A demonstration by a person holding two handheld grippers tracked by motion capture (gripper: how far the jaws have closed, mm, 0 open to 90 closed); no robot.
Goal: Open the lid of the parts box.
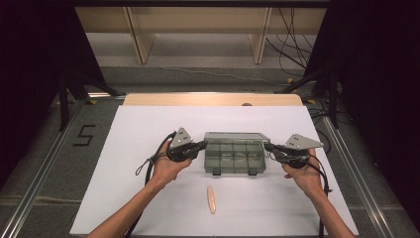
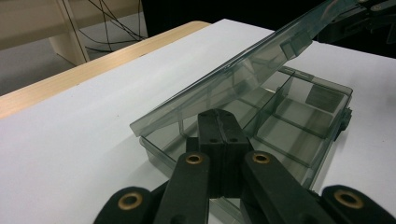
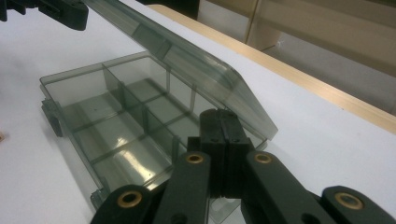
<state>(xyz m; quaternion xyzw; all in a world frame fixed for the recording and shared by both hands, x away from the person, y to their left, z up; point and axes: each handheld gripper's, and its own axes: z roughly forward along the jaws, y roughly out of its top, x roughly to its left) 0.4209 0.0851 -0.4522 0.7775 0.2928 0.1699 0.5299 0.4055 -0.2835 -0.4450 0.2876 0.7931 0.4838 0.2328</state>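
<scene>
- Black two-jaw left gripper [image 2: 219, 122]: jaws pressed together with nothing between them, tips under the raised lid at the box's left end.
- Black two-jaw right gripper [image 3: 223, 122]: jaws pressed together, empty, tips under the lid at the opposite end.
- Smoky translucent plastic compartment box [image 1: 232, 159]: between the two grippers on the white tabletop [image 1: 148, 124], dividers visible, compartments bare.
- Hinged translucent lid [image 2: 243, 70]: tilted up, partly open, above both sets of jaw tips.
- Slim pale pink stick-shaped object [image 1: 211, 199]: lying flat, nearer the person than the box, apart from both grippers.
</scene>
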